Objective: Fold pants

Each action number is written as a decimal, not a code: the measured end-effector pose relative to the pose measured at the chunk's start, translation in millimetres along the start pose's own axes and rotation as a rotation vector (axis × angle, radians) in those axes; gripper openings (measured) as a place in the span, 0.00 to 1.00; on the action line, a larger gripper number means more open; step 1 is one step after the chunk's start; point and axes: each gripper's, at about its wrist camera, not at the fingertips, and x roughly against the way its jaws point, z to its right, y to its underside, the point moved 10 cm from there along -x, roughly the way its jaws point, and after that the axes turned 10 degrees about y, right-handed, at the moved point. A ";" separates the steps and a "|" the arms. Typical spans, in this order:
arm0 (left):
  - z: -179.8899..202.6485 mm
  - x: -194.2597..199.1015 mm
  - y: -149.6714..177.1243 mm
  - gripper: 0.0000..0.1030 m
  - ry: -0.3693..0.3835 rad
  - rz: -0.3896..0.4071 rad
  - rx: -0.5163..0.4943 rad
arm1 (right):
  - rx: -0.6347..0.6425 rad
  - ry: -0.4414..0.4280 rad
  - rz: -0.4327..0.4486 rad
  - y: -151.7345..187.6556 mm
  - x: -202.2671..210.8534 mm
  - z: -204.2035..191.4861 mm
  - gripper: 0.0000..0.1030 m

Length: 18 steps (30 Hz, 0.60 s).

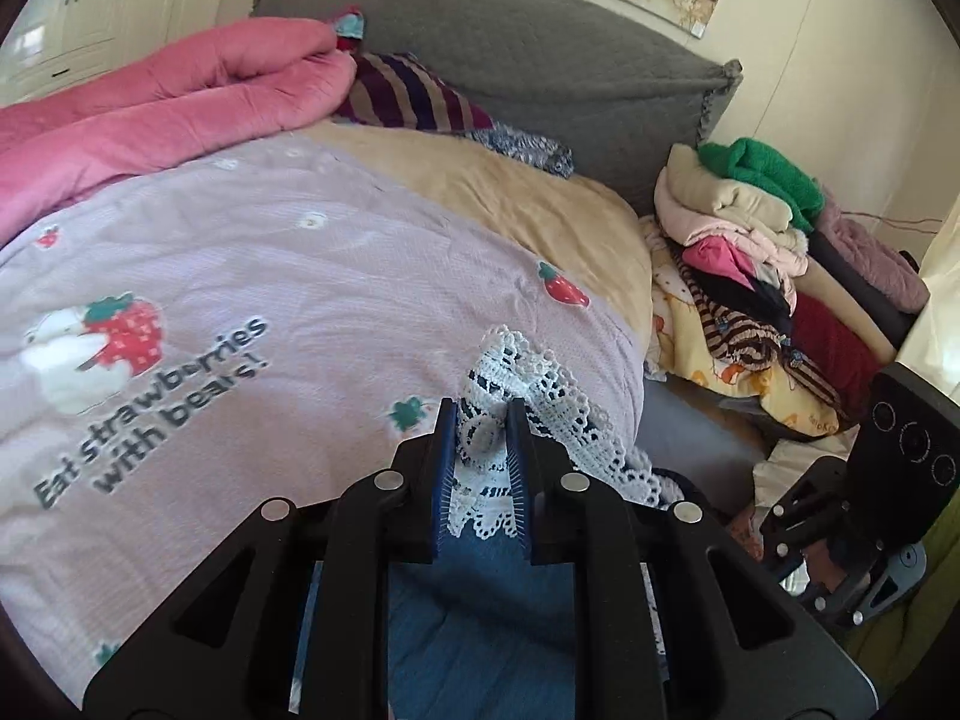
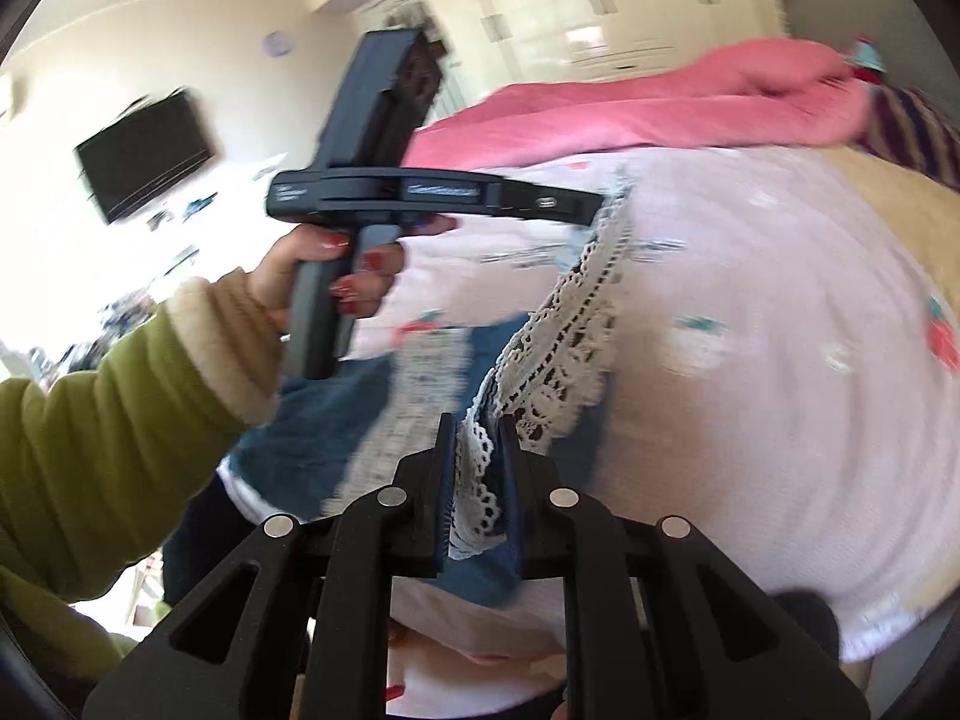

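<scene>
The pants are blue denim with a white lace hem. My left gripper is shut on the lace hem and holds it above the pink strawberry bedspread. My right gripper is shut on another part of the lace hem; the hem stretches from it up to the left gripper's body, which shows in the right wrist view. Blue denim hangs down below the lace. The right wrist view is blurred.
A pink quilt lies at the back left of the bed, against a grey headboard. A pile of clothes sits to the right of the bed. A wall TV hangs at the left in the right wrist view.
</scene>
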 end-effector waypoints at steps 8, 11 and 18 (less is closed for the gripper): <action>-51.4 51.9 72.8 0.10 -0.061 0.039 0.157 | 0.165 -0.074 -0.179 23.8 -89.5 -82.9 0.13; -74.3 66.9 101.5 0.10 -0.137 0.022 0.237 | 0.200 -0.133 -0.268 47.1 -112.3 -109.2 0.11; -96.0 98.0 119.0 0.18 -0.208 0.084 0.332 | 0.247 -0.171 -0.318 74.8 -117.8 -126.8 0.11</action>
